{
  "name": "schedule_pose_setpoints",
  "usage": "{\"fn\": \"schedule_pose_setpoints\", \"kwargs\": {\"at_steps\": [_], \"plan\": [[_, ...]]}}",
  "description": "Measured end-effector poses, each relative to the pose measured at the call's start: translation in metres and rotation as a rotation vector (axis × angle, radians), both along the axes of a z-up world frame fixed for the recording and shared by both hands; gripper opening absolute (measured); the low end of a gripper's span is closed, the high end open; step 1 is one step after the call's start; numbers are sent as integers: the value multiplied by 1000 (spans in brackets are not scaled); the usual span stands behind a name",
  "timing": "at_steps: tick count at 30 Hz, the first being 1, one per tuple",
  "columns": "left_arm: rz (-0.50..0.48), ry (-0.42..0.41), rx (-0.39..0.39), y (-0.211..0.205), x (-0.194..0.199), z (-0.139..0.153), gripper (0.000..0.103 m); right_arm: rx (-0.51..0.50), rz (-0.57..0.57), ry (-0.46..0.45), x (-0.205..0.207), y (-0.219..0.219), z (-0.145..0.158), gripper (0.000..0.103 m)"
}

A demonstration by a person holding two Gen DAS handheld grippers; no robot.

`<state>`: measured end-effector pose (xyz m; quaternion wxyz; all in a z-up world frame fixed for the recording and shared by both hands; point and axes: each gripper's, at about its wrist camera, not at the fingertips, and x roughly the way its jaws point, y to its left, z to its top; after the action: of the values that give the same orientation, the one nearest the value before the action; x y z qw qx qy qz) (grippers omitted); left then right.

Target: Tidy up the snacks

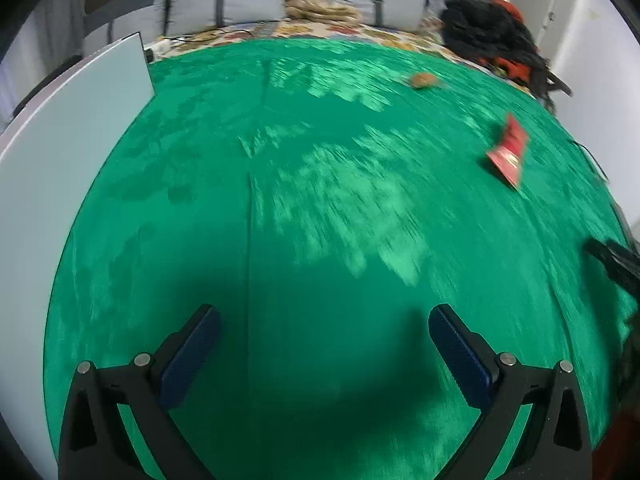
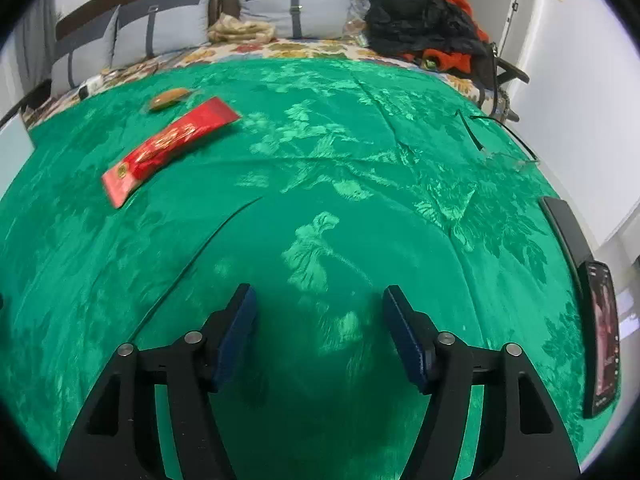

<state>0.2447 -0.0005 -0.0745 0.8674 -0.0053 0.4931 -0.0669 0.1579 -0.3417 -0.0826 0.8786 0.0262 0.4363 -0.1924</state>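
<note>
A long red snack packet lies flat on the green cloth at the left of the right wrist view; in the left wrist view it shows blurred at the right as a red packet. Beyond it sits a small brown wrapped snack, also seen in the left wrist view as a brown snack. My left gripper hangs open over bare cloth, jaws wide apart with nothing between them. My right gripper is open over bare cloth too, well short of the packet.
A white board stands along the left edge of the cloth. A phone with a lit screen and a dark flat case lie at the right edge. A thin black cable crosses the far right. Dark and orange clothes are piled behind.
</note>
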Motion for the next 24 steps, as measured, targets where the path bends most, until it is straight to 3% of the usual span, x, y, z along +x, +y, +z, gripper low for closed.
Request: {"fn": "schedule_pose_setpoints", "kwargs": {"at_steps": [4, 8, 24], "plan": [[12, -26, 68, 1, 18, -7, 103, 47, -28, -25, 4, -10, -3, 73], [11, -71, 61, 1, 25, -10, 103, 97, -44, -45, 2, -20, -3, 77], [16, -81, 58, 2, 26, -12, 103, 39, -86, -16, 6, -16, -5, 85]]}}
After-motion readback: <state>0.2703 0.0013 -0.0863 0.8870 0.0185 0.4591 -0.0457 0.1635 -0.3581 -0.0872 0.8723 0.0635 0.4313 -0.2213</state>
